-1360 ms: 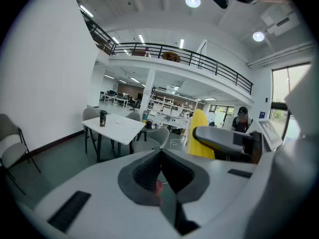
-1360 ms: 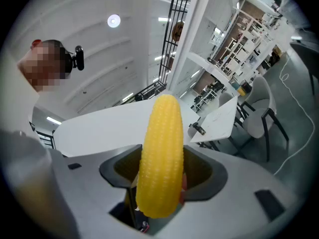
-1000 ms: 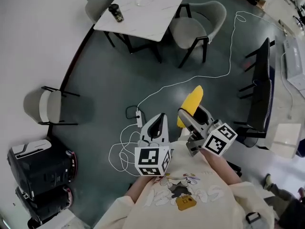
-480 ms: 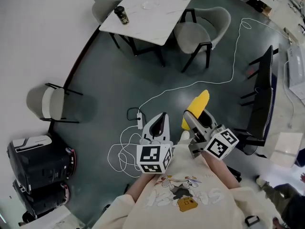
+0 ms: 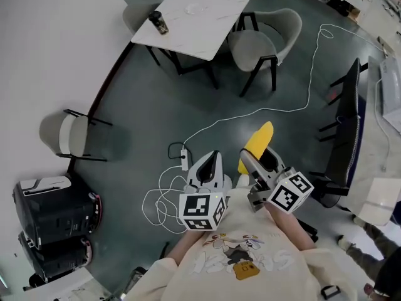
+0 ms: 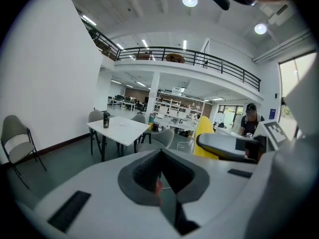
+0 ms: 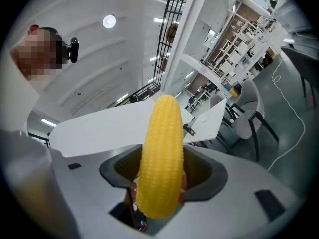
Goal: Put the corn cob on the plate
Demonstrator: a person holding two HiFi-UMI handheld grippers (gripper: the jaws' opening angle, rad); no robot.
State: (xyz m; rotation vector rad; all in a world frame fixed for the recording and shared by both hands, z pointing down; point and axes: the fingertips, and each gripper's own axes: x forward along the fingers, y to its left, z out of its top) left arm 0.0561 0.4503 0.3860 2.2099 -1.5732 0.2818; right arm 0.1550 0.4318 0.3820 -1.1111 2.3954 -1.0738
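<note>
**While I carry the corn cob, no plate shows clearly**

Since my right gripper point(image 5: 252, 160) is clamped around the corn cob point(image 5: 257, 142), whose tip points to the far side, I judge the pickup done and the carry in hand. My left gripper point(image 5: 212, 158) is closed with nothing in it. Next I must find the plate, perhaps on the far table point(image 5: 188, 17), and bring the cob over it.

open floor point(image 5: 156, 99) mid-frame; blocked at top by table point(image 5: 188, 11) and chairs point(image 5: 254, 42), cable point(image 5: 276, 109) trailing across centre right.
</note>
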